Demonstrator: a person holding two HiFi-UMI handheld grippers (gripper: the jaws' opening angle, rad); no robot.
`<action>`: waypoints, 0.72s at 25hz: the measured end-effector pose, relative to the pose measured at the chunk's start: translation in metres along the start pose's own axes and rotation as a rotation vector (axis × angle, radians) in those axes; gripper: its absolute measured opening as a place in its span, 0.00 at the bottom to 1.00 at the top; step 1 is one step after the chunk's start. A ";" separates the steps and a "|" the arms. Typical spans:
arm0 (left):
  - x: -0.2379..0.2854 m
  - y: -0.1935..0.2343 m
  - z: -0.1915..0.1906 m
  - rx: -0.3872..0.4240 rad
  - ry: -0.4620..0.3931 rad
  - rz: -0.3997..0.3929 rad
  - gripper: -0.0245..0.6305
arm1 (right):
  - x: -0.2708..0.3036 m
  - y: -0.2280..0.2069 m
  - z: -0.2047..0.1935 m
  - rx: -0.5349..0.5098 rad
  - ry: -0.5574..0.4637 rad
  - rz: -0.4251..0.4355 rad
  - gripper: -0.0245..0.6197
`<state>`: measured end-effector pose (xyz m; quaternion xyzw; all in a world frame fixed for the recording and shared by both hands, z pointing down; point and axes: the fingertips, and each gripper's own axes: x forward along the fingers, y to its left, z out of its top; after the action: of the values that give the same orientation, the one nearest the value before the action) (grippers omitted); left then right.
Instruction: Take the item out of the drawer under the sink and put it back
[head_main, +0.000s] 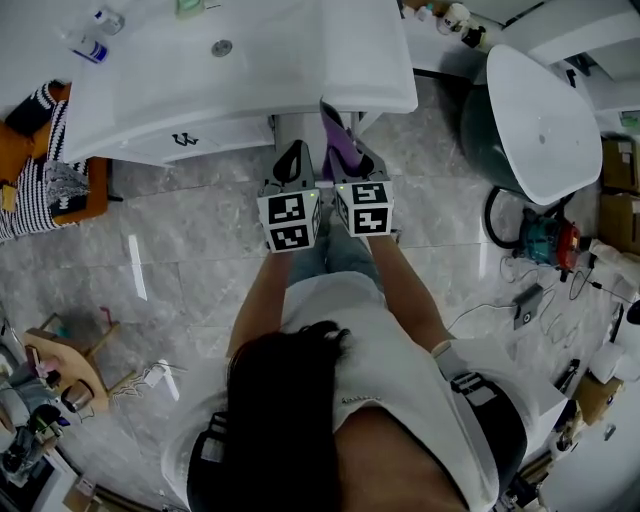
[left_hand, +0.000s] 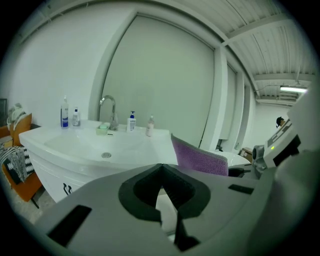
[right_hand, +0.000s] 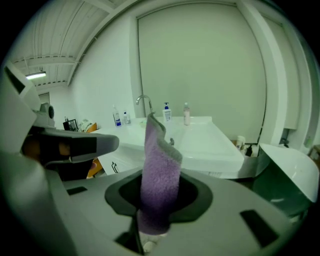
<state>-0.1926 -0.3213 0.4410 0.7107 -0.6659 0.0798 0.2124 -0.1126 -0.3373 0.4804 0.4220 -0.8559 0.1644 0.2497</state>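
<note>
Right gripper (head_main: 350, 160) is clamping its fingers on a purple cloth (right_hand: 160, 165). The cloth is sticking up out of the jaws, floppy at the top, in the middle of the right gripper view. Left gripper (head_main: 294, 162) is holding nothing, and its fingers are sitting together at the tips. In the head view both grippers are hanging side by side at frame centre, just in front of the sink cabinet (head_main: 215, 132).

Judging by this, the cloth is out and the put-back half is pending. The cabinet front with the dark handle (head_main: 185, 140), upper left of centre, is looking shut, though the counter is hiding any drawer further under.

To do it well:
- The empty left gripper is probably the one to hook the handle and pull straight out.
- The right one should be keeping its clamp firm and the cloth low, so the loose end isn't catching on the drawer edge.
- Let go only once the cloth is fully inside.

Around:
- The sink counter (head_main: 250, 60) is overhanging the cabinet at the top of the frame, so the counter lip is the main thing in the way.
- A faucet (left_hand: 107, 107) and bottles (head_main: 95, 35) are standing at the back.
- A chair with a striped cloth (head_main: 40, 165) is sitting at the left edge.
- A dark green tub with a white lid (head_main: 530, 115) is at upper right.
- Tools and cables (head_main: 545, 245) are lying on the floor at right, well apart from the grippers.
</note>
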 end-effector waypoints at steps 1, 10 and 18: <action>0.003 0.002 -0.003 -0.006 0.007 0.003 0.04 | 0.003 -0.001 -0.004 0.005 0.009 0.001 0.23; 0.031 0.019 -0.022 -0.037 0.059 0.054 0.04 | 0.040 -0.017 -0.039 0.013 0.092 0.021 0.23; 0.055 0.030 -0.048 -0.030 0.093 0.090 0.04 | 0.075 -0.024 -0.086 0.079 0.172 0.034 0.23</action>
<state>-0.2086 -0.3526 0.5114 0.6725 -0.6876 0.1123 0.2497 -0.1071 -0.3568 0.5952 0.4011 -0.8312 0.2380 0.3026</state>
